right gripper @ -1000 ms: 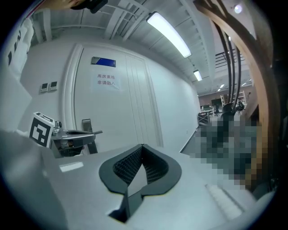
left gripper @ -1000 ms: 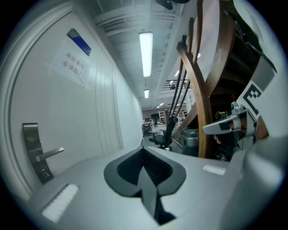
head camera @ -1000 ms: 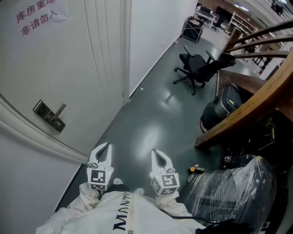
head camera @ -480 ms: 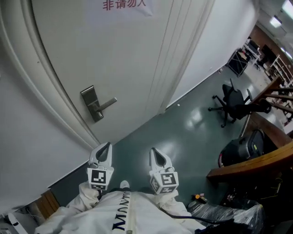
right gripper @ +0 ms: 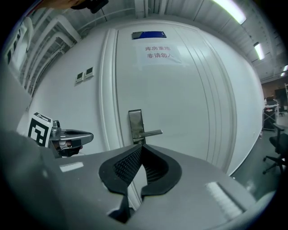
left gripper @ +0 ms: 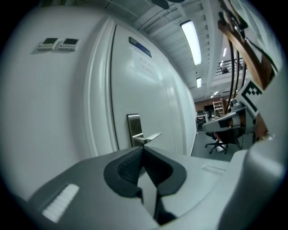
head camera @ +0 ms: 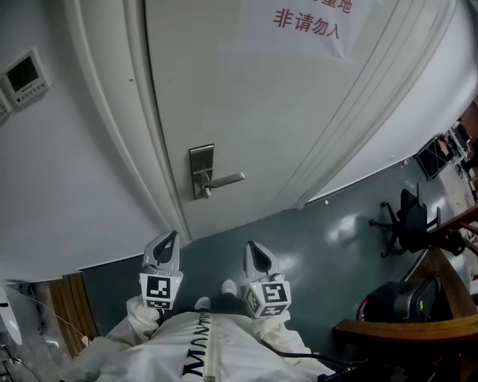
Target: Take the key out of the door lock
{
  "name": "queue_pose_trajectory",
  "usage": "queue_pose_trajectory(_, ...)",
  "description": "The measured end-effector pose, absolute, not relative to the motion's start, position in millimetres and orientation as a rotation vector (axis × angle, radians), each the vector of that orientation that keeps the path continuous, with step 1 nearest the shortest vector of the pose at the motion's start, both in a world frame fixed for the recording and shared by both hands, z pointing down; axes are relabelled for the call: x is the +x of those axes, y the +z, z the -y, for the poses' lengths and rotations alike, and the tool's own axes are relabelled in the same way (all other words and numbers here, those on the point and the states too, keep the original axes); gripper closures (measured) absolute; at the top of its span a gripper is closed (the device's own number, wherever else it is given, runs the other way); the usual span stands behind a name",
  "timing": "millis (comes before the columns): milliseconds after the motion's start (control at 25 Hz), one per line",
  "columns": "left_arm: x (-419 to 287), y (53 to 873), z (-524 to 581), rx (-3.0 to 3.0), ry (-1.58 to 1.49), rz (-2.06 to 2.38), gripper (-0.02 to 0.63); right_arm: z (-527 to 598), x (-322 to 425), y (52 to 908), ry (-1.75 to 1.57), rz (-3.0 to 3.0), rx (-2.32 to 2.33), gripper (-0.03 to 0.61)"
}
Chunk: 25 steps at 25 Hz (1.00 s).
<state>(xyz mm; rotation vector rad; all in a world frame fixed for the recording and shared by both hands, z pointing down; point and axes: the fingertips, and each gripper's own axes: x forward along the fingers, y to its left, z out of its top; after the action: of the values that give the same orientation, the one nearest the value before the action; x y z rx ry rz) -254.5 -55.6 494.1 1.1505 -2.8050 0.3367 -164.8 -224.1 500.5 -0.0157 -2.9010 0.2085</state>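
Note:
The white door [head camera: 254, 112] carries a steel lock plate [head camera: 200, 170] with a lever handle [head camera: 225, 180]. A small stub [head camera: 206, 193] shows below the lever; it is too small to tell as the key. My left gripper [head camera: 166, 245] and right gripper [head camera: 255, 254] are held close to my body, well short of the door, both shut and empty. In the left gripper view the lock plate [left gripper: 133, 129] stands just beyond the left gripper [left gripper: 143, 148]. In the right gripper view the lock plate [right gripper: 135, 123] sits above the right gripper [right gripper: 141, 146], with the left gripper [right gripper: 76, 134] off to the left.
A paper sign with red print [head camera: 308, 21] hangs on the door. A wall control panel [head camera: 24, 74] sits left of the door frame. An office chair [head camera: 411, 218], a black machine [head camera: 399, 298] and a wooden rail [head camera: 411, 328] stand on the dark floor at the right.
The head view has swung toward the door: the lock plate moved from the left edge to near the middle. Both grippers keep their place in front of my body, still shut.

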Motion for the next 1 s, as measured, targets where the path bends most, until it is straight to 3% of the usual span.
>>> queue_pose_trajectory(400, -275, 497, 54, 0.773, 0.307, 2.883, 0.614, 237, -230, 504, 0.169, 2.85, -0.389, 0.578)
queue_pose_trajectory(1000, -278, 498, 56, 0.507, 0.306, 2.907, 0.614, 238, -266, 511, 0.166, 2.786, -0.648, 0.578)
